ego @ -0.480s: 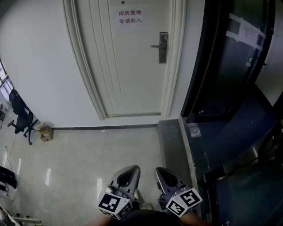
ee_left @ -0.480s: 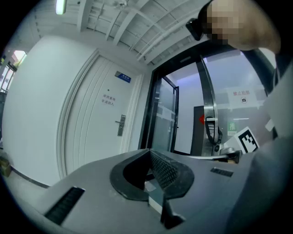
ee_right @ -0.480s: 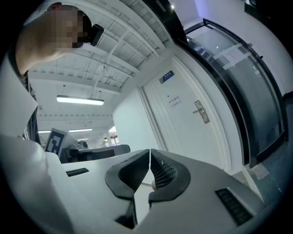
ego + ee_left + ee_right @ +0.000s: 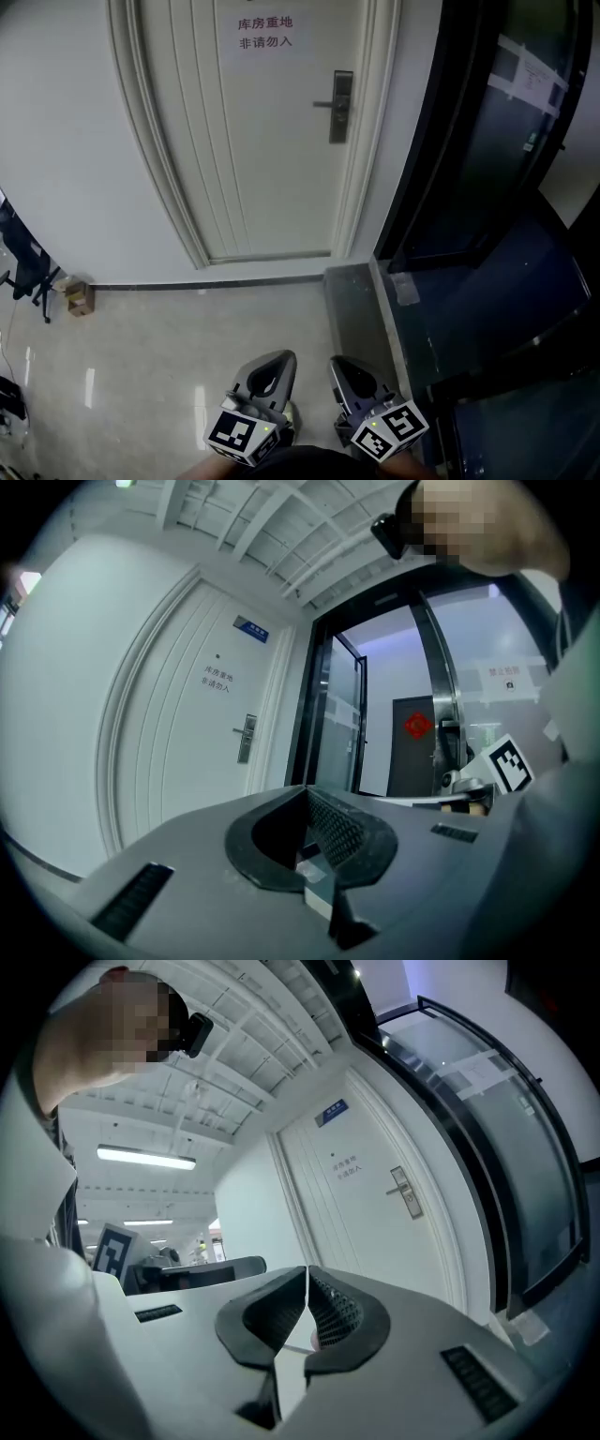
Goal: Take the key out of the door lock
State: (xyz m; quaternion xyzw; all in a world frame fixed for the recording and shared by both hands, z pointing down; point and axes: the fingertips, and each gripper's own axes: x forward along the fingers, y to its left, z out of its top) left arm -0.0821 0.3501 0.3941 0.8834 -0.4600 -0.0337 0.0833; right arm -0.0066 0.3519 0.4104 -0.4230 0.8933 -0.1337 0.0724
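Note:
A white door stands ahead with a metal lock plate and lever handle on its right side. The same lock plate shows small in the left gripper view, and the lock plate shows in the right gripper view. No key is discernible at this distance. My left gripper and right gripper are held low, close to the body, far from the door. Both are shut with nothing between their jaws.
A paper sign hangs on the door. A dark glass partition and glass door stand to the right, with a dark floor strip at their base. A cardboard box and an office chair are at the left wall.
The view has shifted forward and slightly left toward the door; the door looks a little nearer. Both grippers hold the same low position, still shut.

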